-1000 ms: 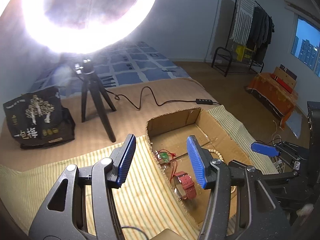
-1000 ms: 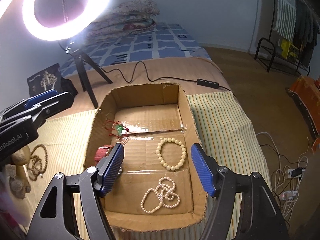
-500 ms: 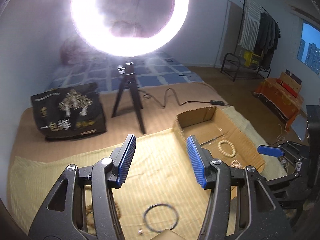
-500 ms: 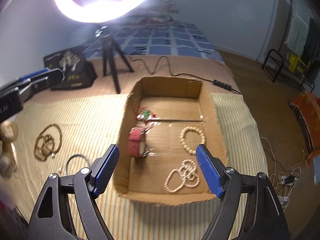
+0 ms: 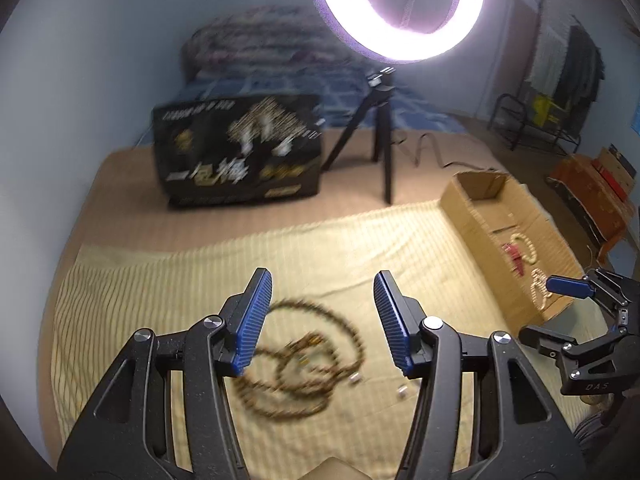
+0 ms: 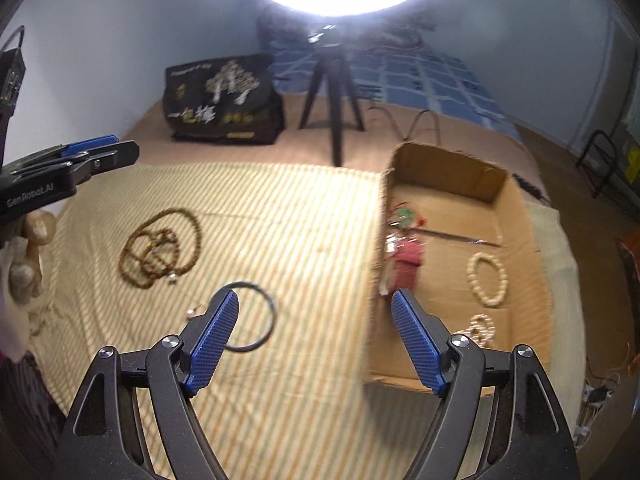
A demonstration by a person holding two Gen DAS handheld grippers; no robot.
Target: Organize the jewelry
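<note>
A brown bead necklace (image 5: 308, 360) lies coiled on the striped cloth, just below my open, empty left gripper (image 5: 322, 320); it also shows in the right wrist view (image 6: 160, 248). A dark ring bangle (image 6: 256, 316) lies on the cloth by the left finger of my open, empty right gripper (image 6: 316, 340). The cardboard box (image 6: 448, 164) to the right holds a red watch (image 6: 406, 260), a green-and-red charm (image 6: 406, 214), a pale bead bracelet (image 6: 488, 280) and a pearl strand (image 6: 480, 330). The box also shows in the left wrist view (image 5: 468, 212).
A ring light on a black tripod (image 6: 334, 88) stands behind the cloth. A black printed bag (image 6: 222, 100) sits to its left. Small metal bits (image 5: 402, 390) lie by the necklace. A power cable (image 6: 420, 120) runs behind the box.
Both grippers have swung left, away from the box toward the cloth. The brown necklace has come under the left gripper. The bangle now lies by the right gripper.
</note>
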